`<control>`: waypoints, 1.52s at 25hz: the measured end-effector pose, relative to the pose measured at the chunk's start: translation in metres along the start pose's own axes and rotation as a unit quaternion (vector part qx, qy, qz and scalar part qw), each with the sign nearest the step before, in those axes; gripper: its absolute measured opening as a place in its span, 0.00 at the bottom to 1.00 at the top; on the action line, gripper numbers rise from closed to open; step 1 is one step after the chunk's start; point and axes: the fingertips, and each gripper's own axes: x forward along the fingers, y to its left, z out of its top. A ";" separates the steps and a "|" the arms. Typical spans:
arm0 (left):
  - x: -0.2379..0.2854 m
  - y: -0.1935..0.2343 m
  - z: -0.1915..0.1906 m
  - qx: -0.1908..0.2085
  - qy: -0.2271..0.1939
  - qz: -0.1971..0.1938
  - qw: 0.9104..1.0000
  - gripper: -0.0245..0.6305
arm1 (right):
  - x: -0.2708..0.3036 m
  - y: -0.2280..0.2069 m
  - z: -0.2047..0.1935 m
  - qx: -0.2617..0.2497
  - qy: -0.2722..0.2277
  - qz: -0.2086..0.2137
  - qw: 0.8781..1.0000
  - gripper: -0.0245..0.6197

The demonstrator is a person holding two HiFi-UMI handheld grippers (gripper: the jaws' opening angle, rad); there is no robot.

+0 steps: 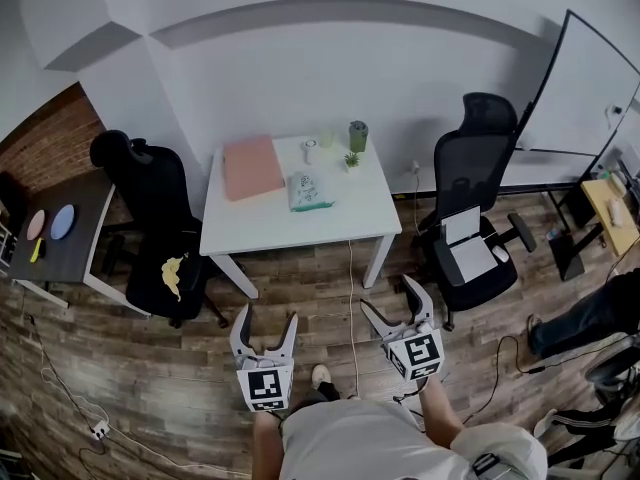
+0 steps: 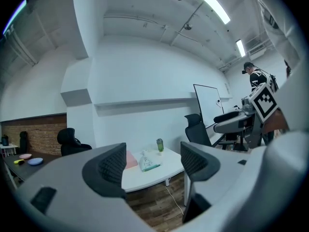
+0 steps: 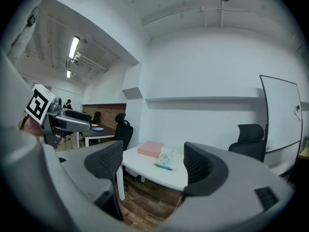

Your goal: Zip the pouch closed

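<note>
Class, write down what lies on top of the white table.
On the white table: a pink box, a patterned pouch, a green bottle, a tiny plant and a small white item. The pouch's contents are covered.

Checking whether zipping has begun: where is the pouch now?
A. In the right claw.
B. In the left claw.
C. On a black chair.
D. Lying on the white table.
D: the pouch lies on the white table beside the pink box, while the left claw and right claw stand open and empty, well short of it.
</note>
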 end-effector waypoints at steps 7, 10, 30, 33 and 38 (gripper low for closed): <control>0.047 0.035 -0.005 -0.005 -0.003 -0.016 1.000 0.57 | 0.054 -0.004 0.003 -0.004 0.008 -0.012 1.000 0.65; 0.062 0.047 -0.009 -0.006 -0.004 -0.022 1.000 0.57 | 0.070 -0.005 0.002 -0.007 0.013 -0.020 1.000 0.65; 0.173 0.094 -0.021 -0.013 -0.002 -0.052 0.999 0.54 | 0.175 -0.040 -0.010 -0.007 0.039 -0.044 0.998 0.64; 0.192 0.097 -0.023 -0.015 0.000 -0.048 0.999 0.54 | 0.191 -0.052 -0.013 -0.001 0.040 -0.041 0.998 0.64; 0.229 0.101 -0.023 -0.010 0.005 -0.039 0.999 0.53 | 0.223 -0.075 -0.014 0.004 0.040 -0.032 0.999 0.64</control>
